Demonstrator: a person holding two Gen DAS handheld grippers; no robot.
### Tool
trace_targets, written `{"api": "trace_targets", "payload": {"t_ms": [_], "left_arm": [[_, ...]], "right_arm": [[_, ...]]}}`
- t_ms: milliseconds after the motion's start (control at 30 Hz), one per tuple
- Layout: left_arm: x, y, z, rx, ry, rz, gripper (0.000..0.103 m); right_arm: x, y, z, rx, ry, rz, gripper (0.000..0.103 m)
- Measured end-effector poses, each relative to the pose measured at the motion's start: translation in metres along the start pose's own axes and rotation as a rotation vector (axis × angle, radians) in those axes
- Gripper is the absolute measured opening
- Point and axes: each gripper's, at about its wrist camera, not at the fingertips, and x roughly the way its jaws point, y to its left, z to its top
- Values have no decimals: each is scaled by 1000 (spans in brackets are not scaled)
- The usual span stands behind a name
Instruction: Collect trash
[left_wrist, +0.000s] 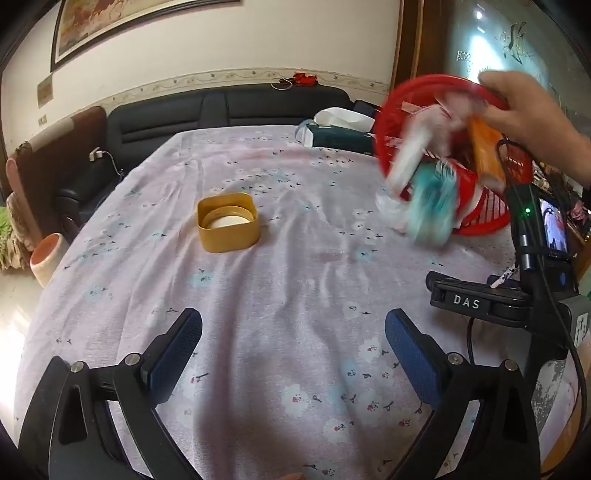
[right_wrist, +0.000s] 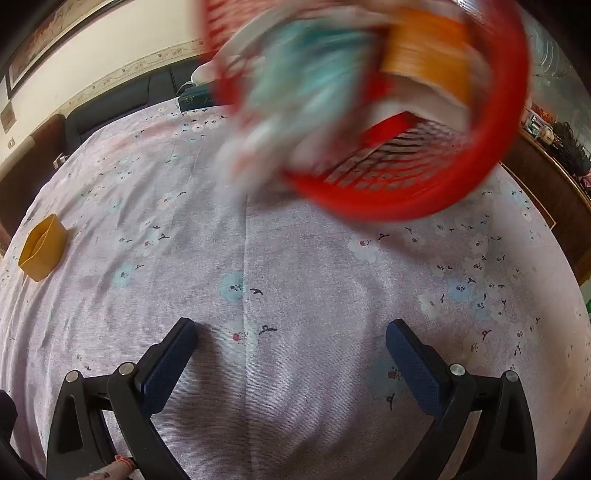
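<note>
A bare hand (left_wrist: 524, 110) holds a red plastic basket (left_wrist: 406, 96) tipped over the far right of the table. Blurred trash spills out of it: a teal wrapper (left_wrist: 432, 206), an orange packet (left_wrist: 487, 155) and white paper (left_wrist: 410, 158). The basket (right_wrist: 424, 199) fills the top of the right wrist view, with the teal wrapper (right_wrist: 314, 70) and orange packet (right_wrist: 432, 55). My left gripper (left_wrist: 293, 332) is open and empty above the tablecloth. My right gripper (right_wrist: 291, 339) is open and empty; its body (left_wrist: 480, 299) shows at the right of the left wrist view.
The table wears a pink flowered cloth (left_wrist: 258, 295). A yellow square container (left_wrist: 227, 221) stands at its middle left; it also shows in the right wrist view (right_wrist: 42, 247). A tissue box (left_wrist: 340, 129) lies at the far edge. A dark sofa (left_wrist: 221, 107) is behind.
</note>
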Motion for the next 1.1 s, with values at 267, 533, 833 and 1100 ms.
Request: {"api": "trace_targets", "payload": {"t_ms": [267,533,833,1100], "left_arm": [[0,4,1,-21,-11,5,99],[-11,-3,2,-1,-37,24,99],[-18,0,2,-16,-71,16,99],[-17,1,0,-10,-59,-11,99]], "right_arm": [[-1,0,-1,-1,1,0,103],[0,-8,1,1,2,3,103],[0,0,0,-1,2,-1,103],[0,0,0,-1,2,-1,103]]}}
